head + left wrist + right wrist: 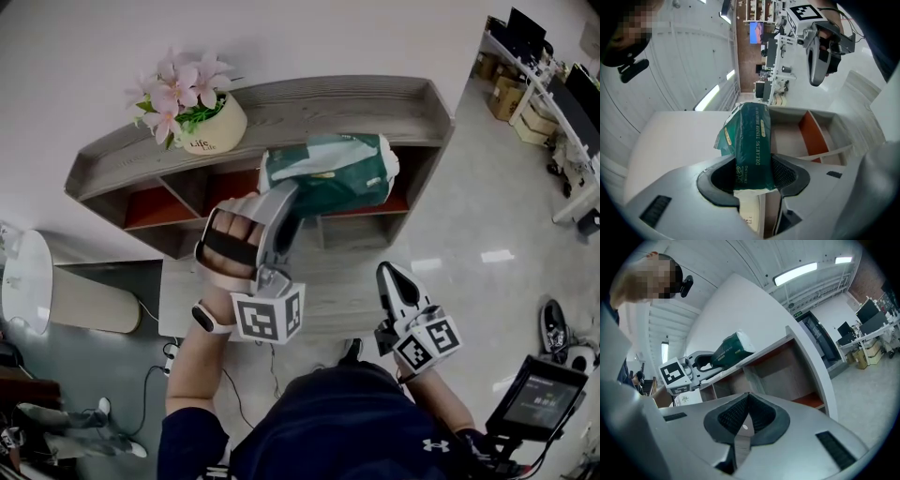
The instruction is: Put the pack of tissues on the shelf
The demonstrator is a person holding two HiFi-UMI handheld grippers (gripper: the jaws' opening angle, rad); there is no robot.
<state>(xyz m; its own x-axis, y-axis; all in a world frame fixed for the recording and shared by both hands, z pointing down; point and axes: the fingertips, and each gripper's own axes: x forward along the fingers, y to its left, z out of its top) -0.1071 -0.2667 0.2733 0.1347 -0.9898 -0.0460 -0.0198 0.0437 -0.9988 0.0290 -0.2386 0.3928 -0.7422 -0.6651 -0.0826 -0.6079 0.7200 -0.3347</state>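
head view: grey wood shelf point(328, 103) w/ flowerpot point(211, 127), glossy floor point(487, 216)

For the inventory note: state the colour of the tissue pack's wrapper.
The tissue pack is dark green with pale lettering, clearest in the left gripper view.

Left gripper point(281, 199) up ahead of me, pointing level. Jaws part-way apart, pads pressing both sides of pack of tissues point(328, 173); pack sticks out past my tips. Left hand point(232, 246) wrapped round handle under black strap point(230, 246), watch point(208, 319) on wrist, left forearm point(195, 370) bare and stretched forward. Right gripper point(386, 273) lower, off to right, well apart from left, also level. Its jaws meet at tips, nothing between. Right forearm point(439, 398) tucked close to my body.
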